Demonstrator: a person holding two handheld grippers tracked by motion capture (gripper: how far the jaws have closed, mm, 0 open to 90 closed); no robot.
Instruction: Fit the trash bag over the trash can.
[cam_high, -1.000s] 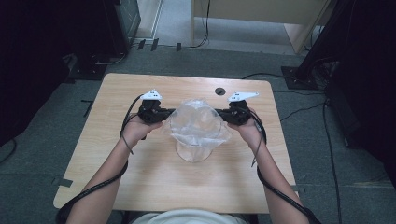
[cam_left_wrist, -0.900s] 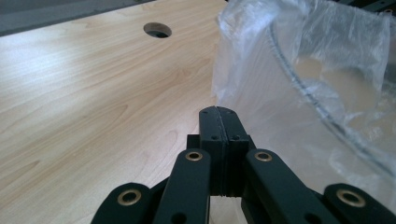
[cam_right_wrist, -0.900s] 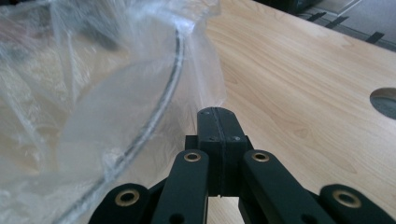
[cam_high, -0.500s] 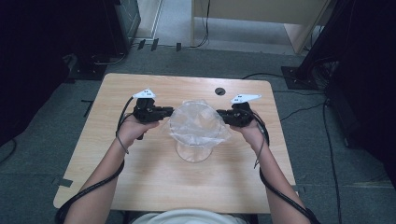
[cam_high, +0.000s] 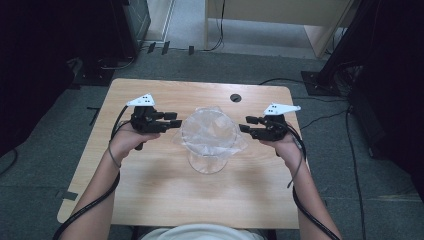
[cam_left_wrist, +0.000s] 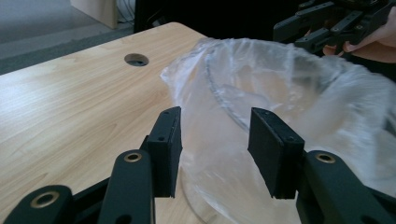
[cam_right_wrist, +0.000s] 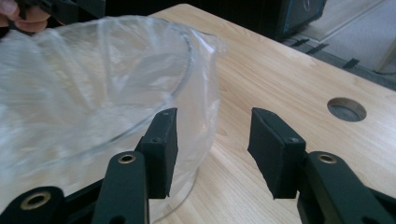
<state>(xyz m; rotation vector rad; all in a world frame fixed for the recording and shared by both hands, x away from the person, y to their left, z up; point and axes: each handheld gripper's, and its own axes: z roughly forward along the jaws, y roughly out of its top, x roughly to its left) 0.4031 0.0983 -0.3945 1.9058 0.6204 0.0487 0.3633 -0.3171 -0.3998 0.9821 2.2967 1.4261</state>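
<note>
A clear glass bowl (cam_high: 207, 150) stands at the middle of the wooden table (cam_high: 150, 190), with a clear plastic bag (cam_high: 209, 131) lining it and folded over its rim. My left gripper (cam_high: 177, 120) hovers just left of the bag and my right gripper (cam_high: 243, 123) just right of it, both facing inward. Their jaws have just been opening and stand apart with no film pressed between the pads. In the left gripper view the bag (cam_left_wrist: 280, 93) lies beyond the open left gripper (cam_left_wrist: 215, 140). The right gripper view has the bowl (cam_right_wrist: 93, 93) left of the open right gripper (cam_right_wrist: 212, 144).
A round cable hole (cam_high: 235, 98) is in the table's far edge area. Dark equipment, cables and a wooden cabinet (cam_high: 270, 15) stand on the floor behind. Bare tabletop lies in front of the bowl and at both sides.
Both grippers have let go of the bag's edge, opened, and drawn outward and slightly up from the bowl. The bag now rests draped over the rim.
</note>
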